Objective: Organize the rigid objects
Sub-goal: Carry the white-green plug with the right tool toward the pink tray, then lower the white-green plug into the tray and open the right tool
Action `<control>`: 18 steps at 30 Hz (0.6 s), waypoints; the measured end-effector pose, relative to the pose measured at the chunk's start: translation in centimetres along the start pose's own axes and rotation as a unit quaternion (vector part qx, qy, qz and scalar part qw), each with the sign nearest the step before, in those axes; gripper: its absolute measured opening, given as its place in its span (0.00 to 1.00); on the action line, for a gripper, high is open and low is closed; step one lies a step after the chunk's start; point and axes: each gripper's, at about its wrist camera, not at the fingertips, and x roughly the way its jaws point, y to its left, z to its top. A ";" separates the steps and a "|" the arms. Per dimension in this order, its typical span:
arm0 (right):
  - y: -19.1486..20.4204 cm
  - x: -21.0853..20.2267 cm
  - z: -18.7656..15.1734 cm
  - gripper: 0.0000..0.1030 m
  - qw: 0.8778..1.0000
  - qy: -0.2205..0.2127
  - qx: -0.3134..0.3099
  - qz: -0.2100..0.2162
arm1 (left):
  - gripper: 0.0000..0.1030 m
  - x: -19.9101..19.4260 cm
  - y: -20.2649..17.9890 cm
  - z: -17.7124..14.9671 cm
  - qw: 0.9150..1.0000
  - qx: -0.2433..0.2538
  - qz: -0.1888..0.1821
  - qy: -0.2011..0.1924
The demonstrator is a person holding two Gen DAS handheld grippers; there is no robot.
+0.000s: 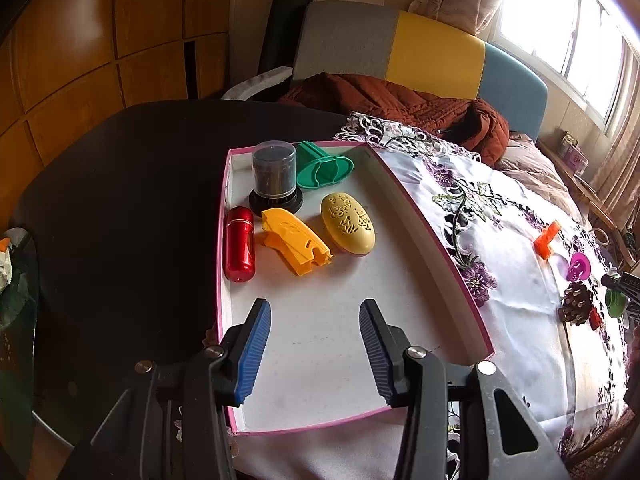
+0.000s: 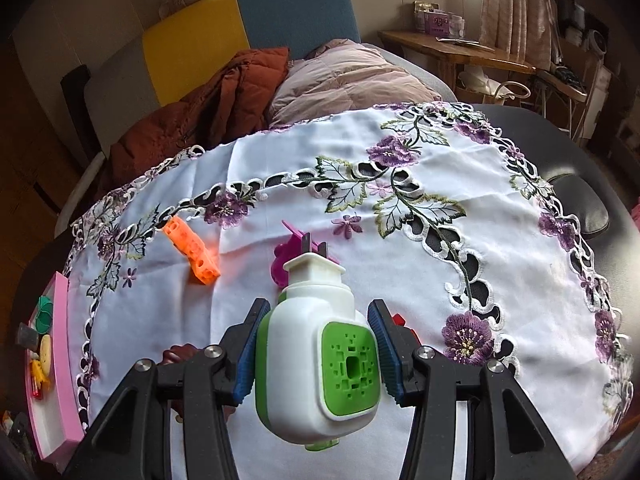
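Blue-padded right hand-held gripper [image 2: 314,350], angled downward, clamps a white-and-green bottle [image 2: 320,354]; left hand-held gripper [image 1: 315,346] hangs open, tilted over the tray [image 1: 440,248].

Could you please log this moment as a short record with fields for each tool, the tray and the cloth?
left tool: open, empty, above the pink tray
right tool: shut on the white and green device
in tray: red capsule, orange piece, yellow oval case, green piece, dark canister
on cloth: orange block, magenta piece
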 end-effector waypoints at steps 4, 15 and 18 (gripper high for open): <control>1.2 -0.9 -0.1 0.50 1.000 -0.009 -0.015 0.019 | 0.45 -0.2 0.3 0.0 1.000 0.003 0.000 -0.001; 14.4 -4.3 -2.8 0.49 0.979 -0.004 -0.122 0.160 | 0.45 -0.5 2.6 -0.3 1.000 -0.026 0.009 -0.003; 19.2 -4.7 -4.8 0.50 0.964 0.016 -0.162 0.209 | 0.45 -0.8 3.6 -0.4 0.999 -0.037 0.015 -0.006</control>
